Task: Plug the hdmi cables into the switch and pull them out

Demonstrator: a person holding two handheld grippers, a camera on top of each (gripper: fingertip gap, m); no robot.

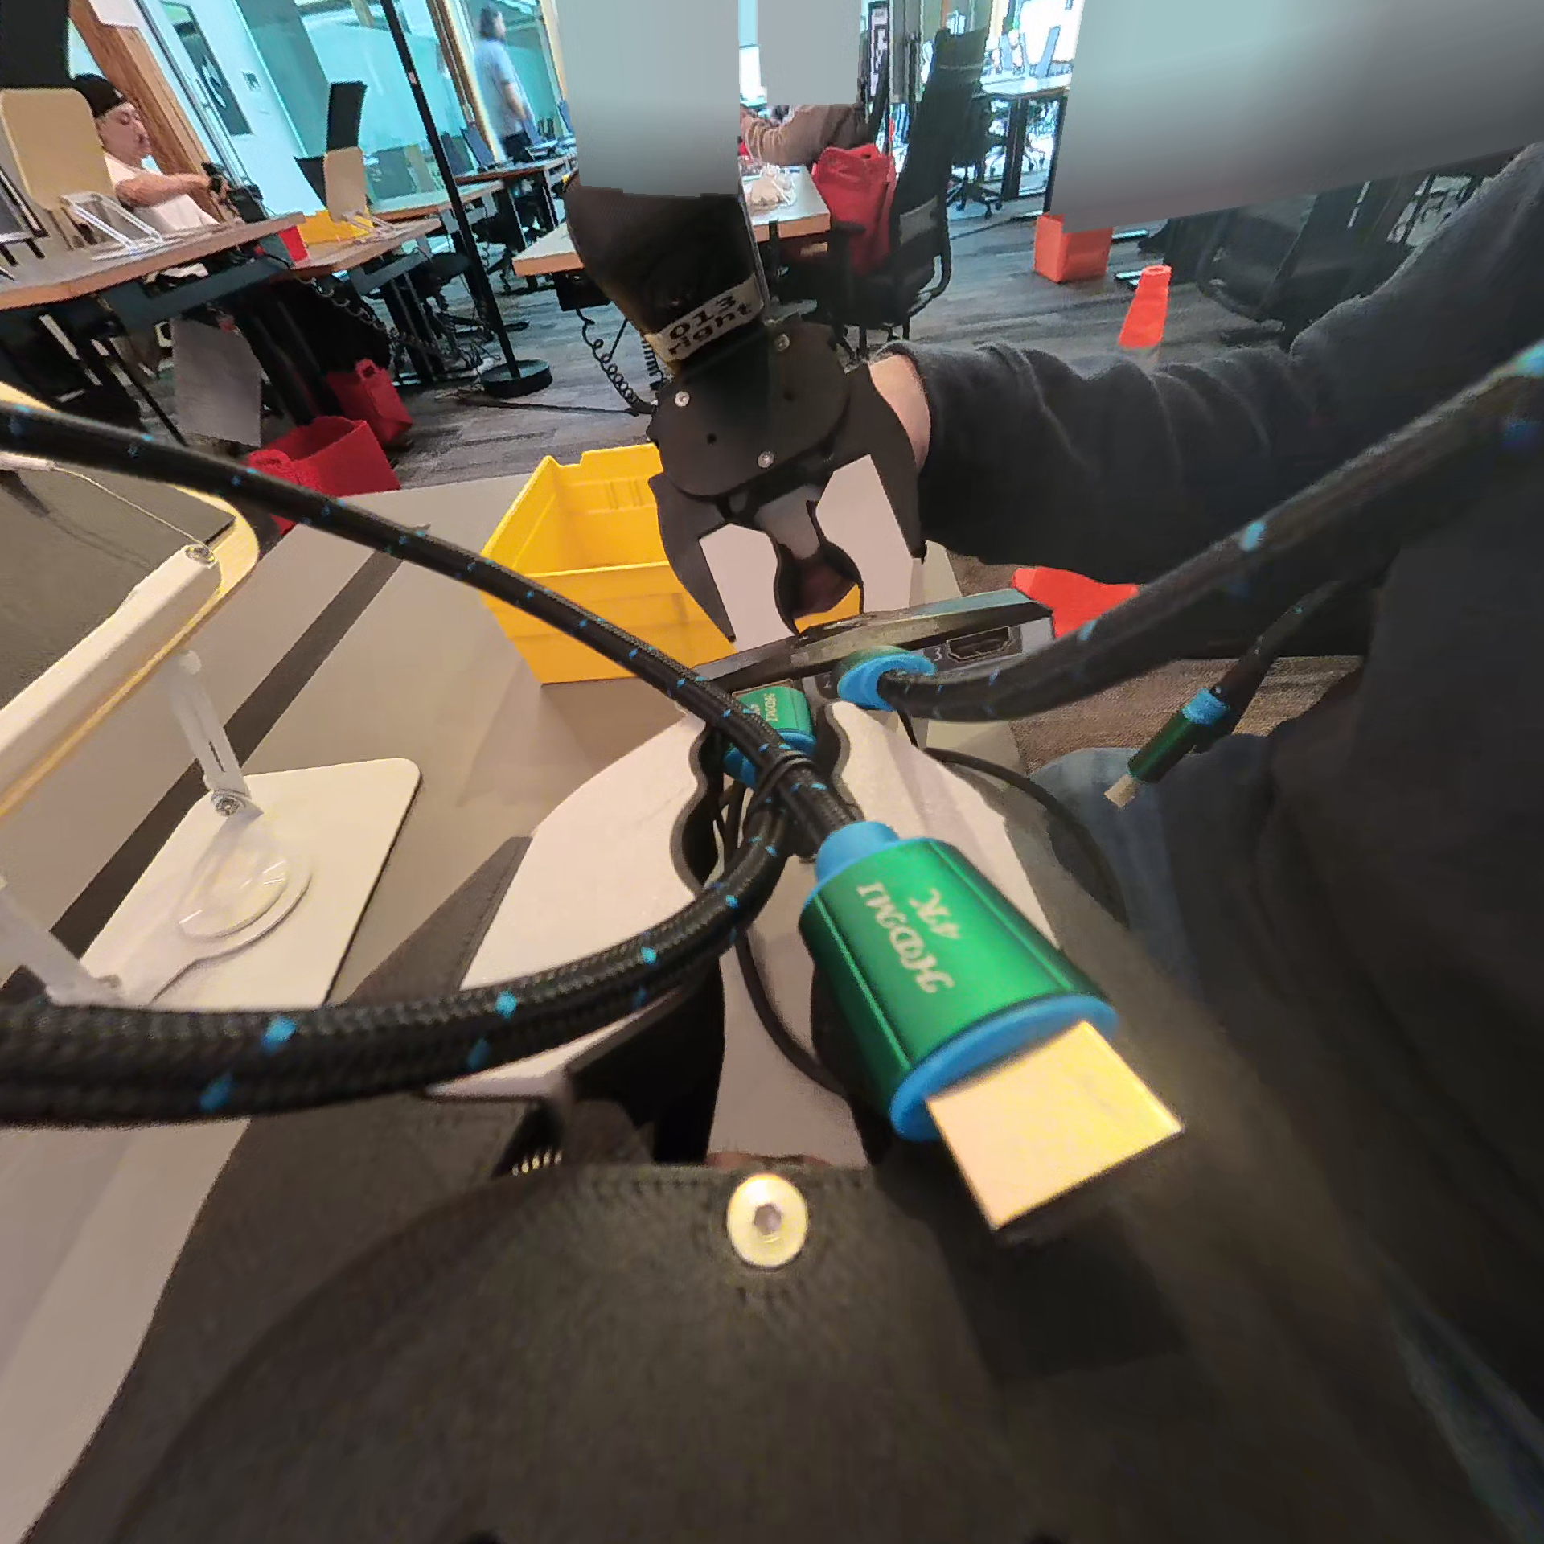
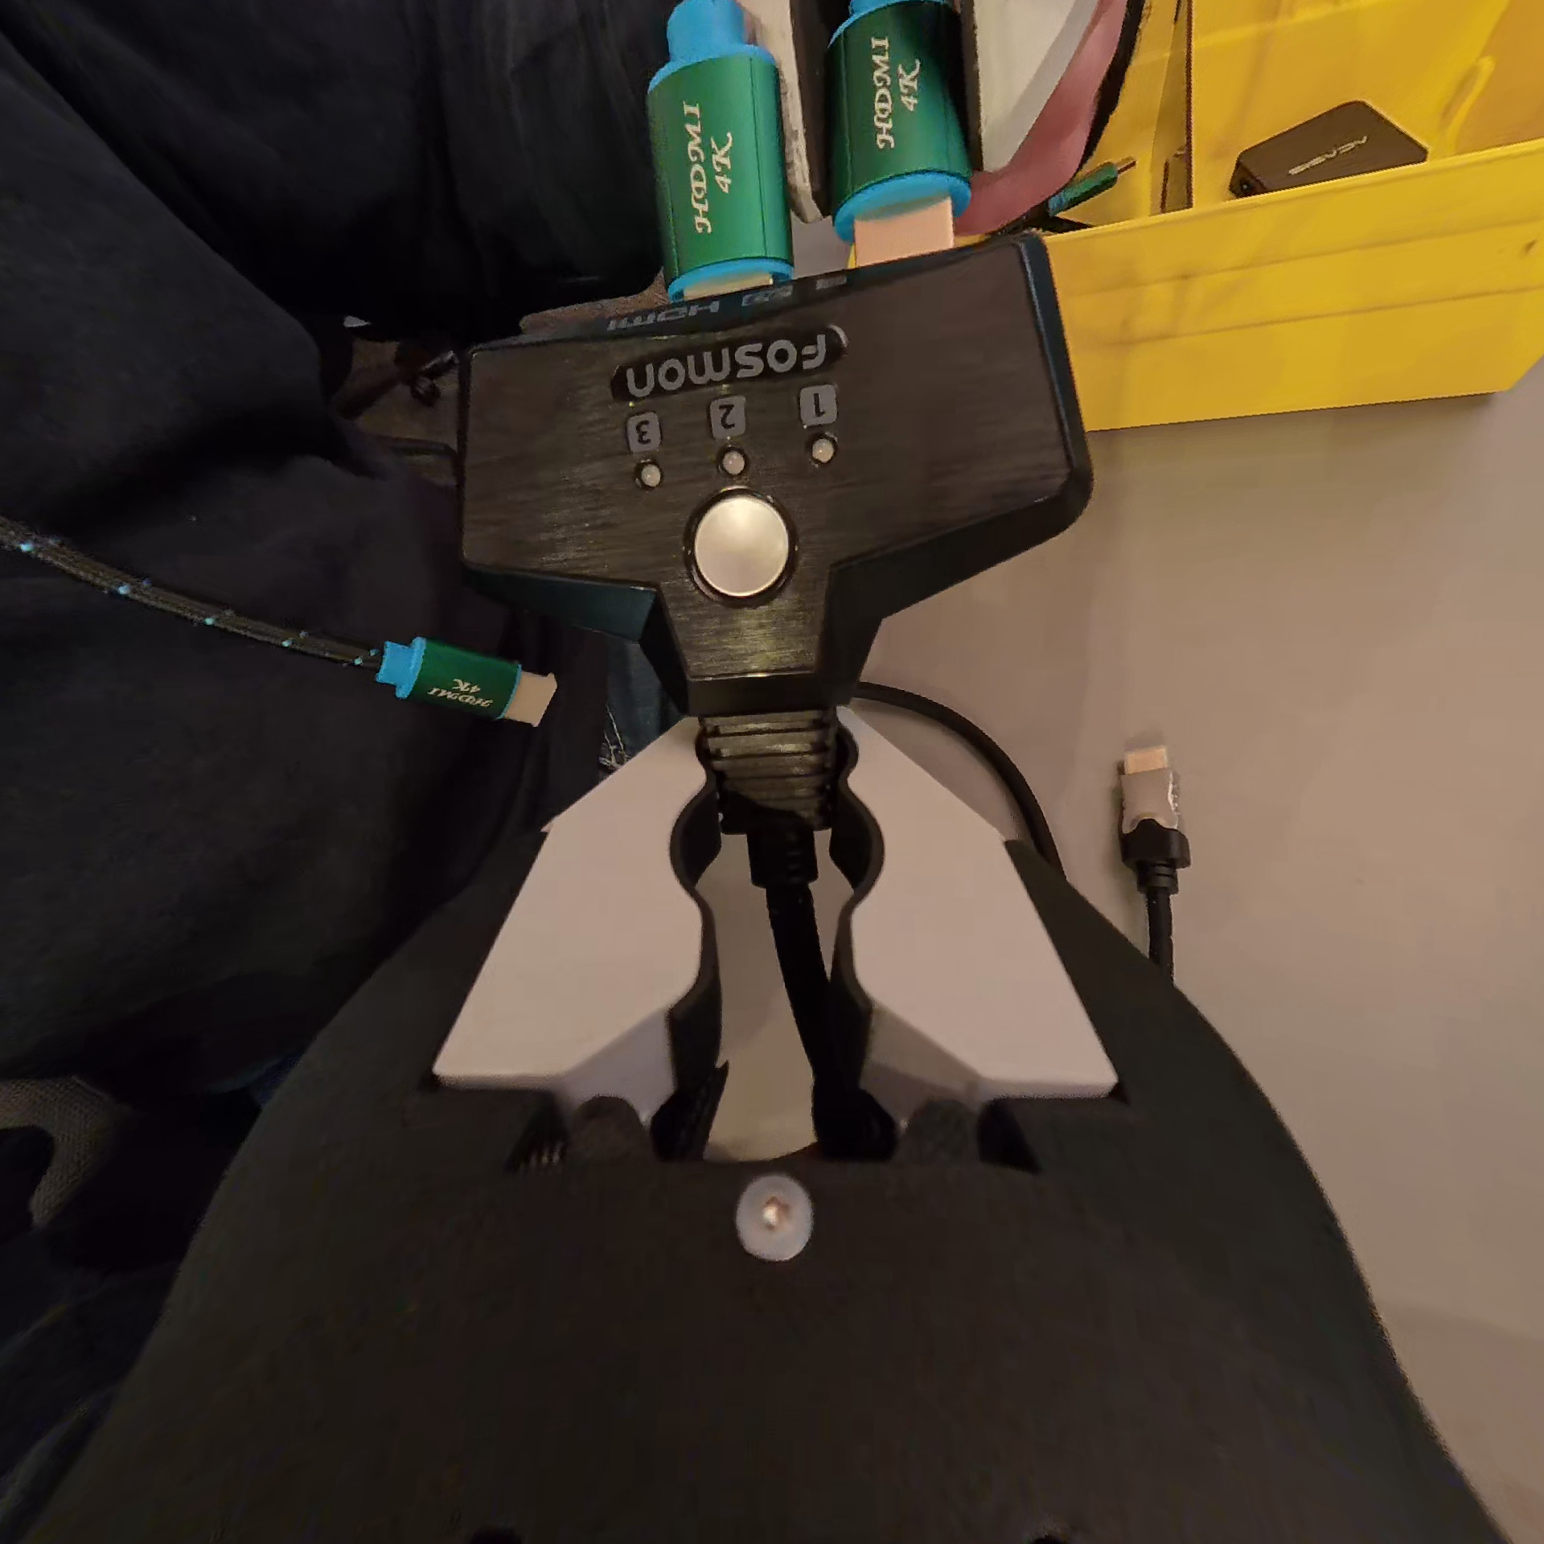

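Right wrist view: right gripper pinched on the ribbed neck of the switch, pigtail running back between the fingers, port edge facing away from it. Left wrist view: left gripper sits at that port edge, pressed together on the held plug; white pads flank it on both sides. That plug is at the outermost port, long axis square to the port edge and in line with the switch's own axis. Gold tip is partly exposed, so I'd judge it not fully seated. Whichever way the move goes, push or pull runs straight along that axis, left gripper working, right gripper just bracing. Seated plug is in the port just beside it, nearly touching the held one, so there's little side room for the pads. The third port is empty. Clutter: a braided cable loops over the left gripper, and a big plug lies loose across its body, well back from the switch; both could drag. A loose plug dangles off the switch's side over dark clothing. Grey plug lies on the table beside the pigtail. Yellow bin stands beyond the port edge, clear of the stroke.
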